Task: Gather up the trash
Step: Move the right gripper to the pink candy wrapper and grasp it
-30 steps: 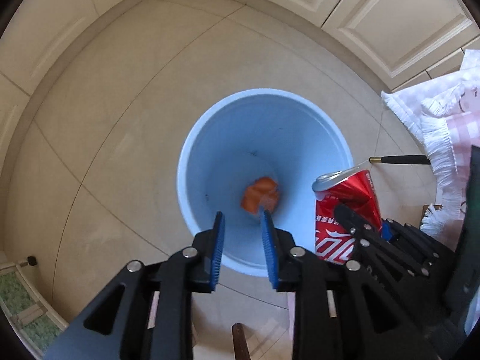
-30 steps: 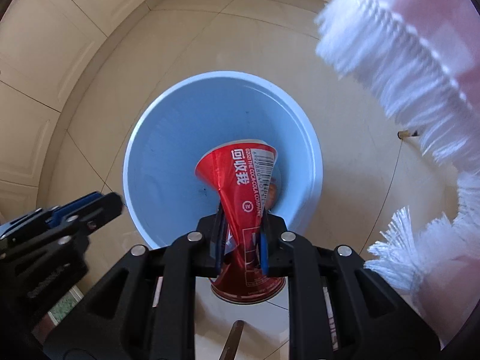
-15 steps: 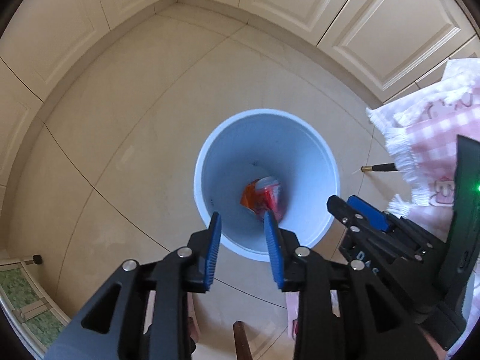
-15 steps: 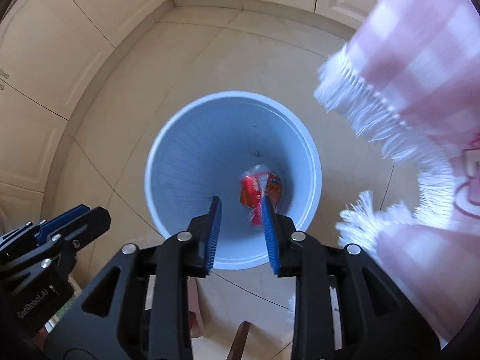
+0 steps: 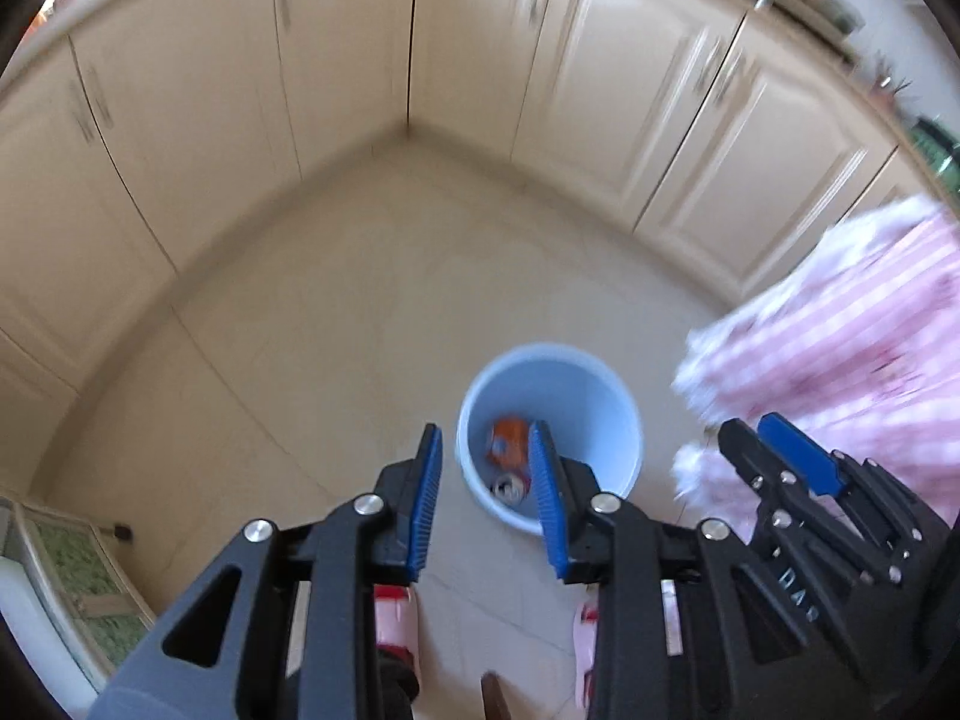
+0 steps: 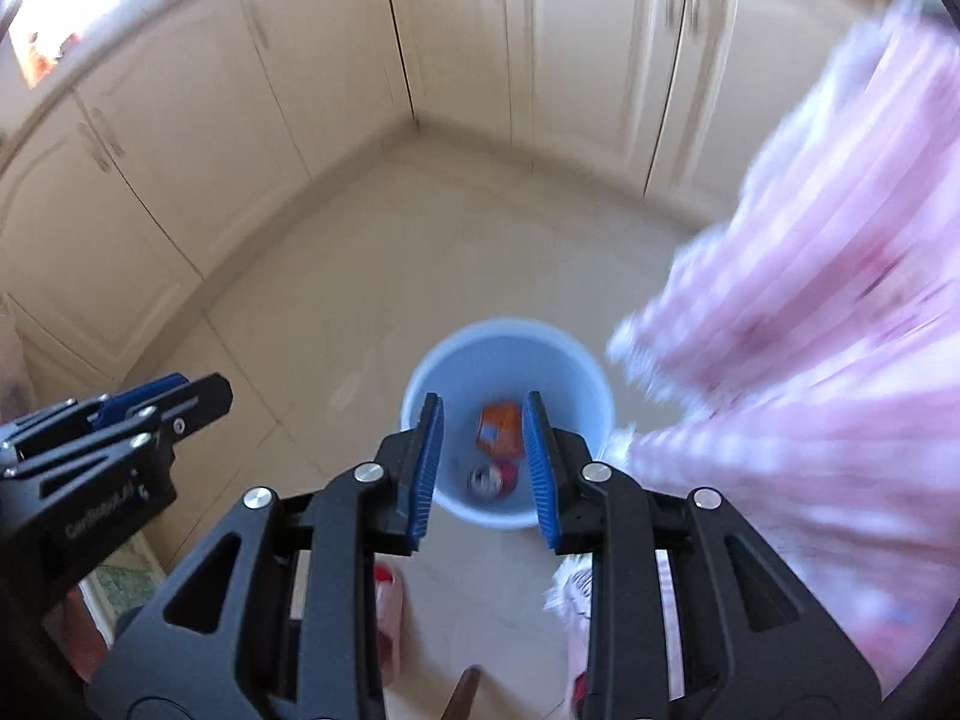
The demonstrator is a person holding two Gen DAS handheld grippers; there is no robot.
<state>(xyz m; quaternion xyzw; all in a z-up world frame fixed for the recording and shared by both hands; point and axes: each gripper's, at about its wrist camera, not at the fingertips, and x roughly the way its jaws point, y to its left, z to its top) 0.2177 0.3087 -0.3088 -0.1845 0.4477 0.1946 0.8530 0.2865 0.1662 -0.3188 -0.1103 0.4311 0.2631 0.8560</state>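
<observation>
A light blue bin [image 5: 606, 402] stands on the tiled floor, also in the right wrist view [image 6: 564, 354]. Inside lie a red soda can [image 5: 511, 487] [image 6: 489, 477] and an orange wrapper [image 5: 507, 444] [image 6: 498, 429]. My left gripper [image 5: 485, 501] is open and empty, high above the bin. My right gripper [image 6: 483, 459] is open and empty, also high above it. The right gripper shows in the left wrist view [image 5: 774, 438]; the left gripper shows in the right wrist view [image 6: 162, 396].
Cream cabinet doors [image 5: 468, 48] line the far corner of the room. A pink checked tablecloth with white fringe [image 5: 840, 348] [image 6: 810, 330] hangs at the right, close to the bin. Pink slippers [image 5: 393, 612] are on the floor below.
The right gripper opened and dropped the red can into the bin. Both grippers then rose well above the bin, so it looks smaller.
</observation>
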